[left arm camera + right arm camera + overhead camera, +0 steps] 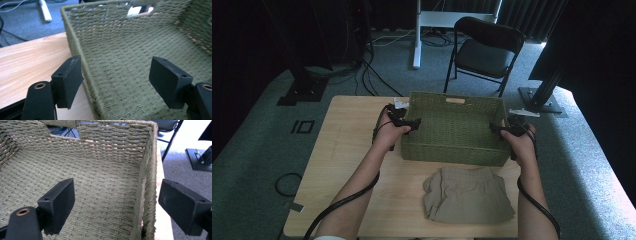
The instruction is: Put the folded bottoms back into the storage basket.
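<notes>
A green woven basket [454, 112] stands empty on the wooden table [347, 145], toward the far edge. A folded beige garment [467, 195] lies in front of it, near me. My left gripper [410, 125] is open astride the basket's left wall [75, 37], one jaw outside over the table [30, 57], the other inside. My right gripper [498, 130] is open too and straddles the right wall [148, 170] the same way. In the left gripper view [115, 62] and the right gripper view [117, 186] the pads stand apart from the weave.
A black folding chair [487, 50] and a white desk leg [417, 40] stand beyond the table. Black stand bases [304, 90] [542, 97] flank its far corners. Small white items [401, 103] [523, 113] lie by the basket's far corners. A cable loop [287, 184] lies on the carpet at left.
</notes>
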`<state>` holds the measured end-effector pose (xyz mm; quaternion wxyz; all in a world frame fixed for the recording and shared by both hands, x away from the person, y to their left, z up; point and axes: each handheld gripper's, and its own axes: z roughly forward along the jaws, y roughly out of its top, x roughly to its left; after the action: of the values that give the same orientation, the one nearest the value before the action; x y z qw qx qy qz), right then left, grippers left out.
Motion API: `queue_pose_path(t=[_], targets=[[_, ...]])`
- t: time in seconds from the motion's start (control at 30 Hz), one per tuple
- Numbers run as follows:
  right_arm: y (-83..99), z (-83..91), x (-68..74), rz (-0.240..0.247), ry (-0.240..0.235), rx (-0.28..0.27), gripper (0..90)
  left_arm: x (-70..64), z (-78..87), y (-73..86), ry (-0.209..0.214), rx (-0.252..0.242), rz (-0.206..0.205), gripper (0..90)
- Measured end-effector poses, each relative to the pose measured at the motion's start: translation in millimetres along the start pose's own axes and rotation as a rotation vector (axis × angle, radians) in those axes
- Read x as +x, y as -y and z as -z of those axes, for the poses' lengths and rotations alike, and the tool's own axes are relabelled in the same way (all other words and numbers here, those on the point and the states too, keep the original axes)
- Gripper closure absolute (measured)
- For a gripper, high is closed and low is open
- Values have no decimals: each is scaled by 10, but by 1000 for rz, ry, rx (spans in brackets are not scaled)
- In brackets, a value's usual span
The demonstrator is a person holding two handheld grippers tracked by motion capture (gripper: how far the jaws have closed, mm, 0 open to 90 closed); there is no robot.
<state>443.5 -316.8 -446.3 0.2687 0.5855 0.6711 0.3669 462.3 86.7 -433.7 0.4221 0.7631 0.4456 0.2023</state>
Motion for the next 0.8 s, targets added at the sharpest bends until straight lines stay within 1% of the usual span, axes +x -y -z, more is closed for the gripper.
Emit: queue_pose_path(t=[0.07, 0.1, 0.13, 0.17, 0.2, 0.23, 0.27, 0.3, 0.33, 0.37, 0.43, 0.47, 0.53, 0.57, 0.63, 0.7, 0.8], targets=[[-2, 10, 4, 5, -3, -3, 133, -5, 19, -7, 8, -5, 0, 249], [-10, 49, 16, 15, -12, -12, 133, -6, 87, -32, 26, -28, -10, 248], [-10, 49, 16, 15, -12, -12, 133, -6, 87, -32, 26, -28, -10, 241], [-19, 88, 24, 22, -22, -25, 132, -7, 148, -50, 35, -42, -26, 218], [-19, 88, 24, 22, -22, -25, 132, -7, 148, -50, 35, -42, -26, 216], [-28, 139, 32, 28, -31, -40, 132, -4, 194, -53, 44, -46, -38, 216], [-28, 139, 32, 28, -31, -40, 132, -4, 194, -53, 44, -46, -38, 217], [-34, 179, 45, 27, -40, -51, 131, -3, 218, -50, 49, -49, -41, 219], [-34, 179, 45, 27, -40, -51, 131, -1, 242, -46, 53, -47, -46, 219], [-35, 224, 62, 36, -52, -63, 130, 0, 265, -42, 59, -41, -48, 220], [-35, 224, 62, 36, -52, -63, 130, -3, 287, -36, 61, -35, -45, 220], [-32, 291, 99, 43, -81, -82, 129, -29, 343, -19, 87, -37, -61, 219], [-28, 323, 120, 54, -91, -91, 129, -52, 378, -11, 99, -42, -63, 219], [-25, 342, 134, 62, -94, -94, 129, -72, 403, -7, 112, -53, -67, 219], [-19, 373, 156, 75, -103, -101, 129, -95, 436, -2, 123, -62, -70, 219], [-11, 402, 179, 87, -115, -105, 130, -135, 475, 5, 131, -79, -93, 219], [10, 444, 221, 107, -128, -111, 130, -186, 515, 14, 163, -92, -86, 219]])
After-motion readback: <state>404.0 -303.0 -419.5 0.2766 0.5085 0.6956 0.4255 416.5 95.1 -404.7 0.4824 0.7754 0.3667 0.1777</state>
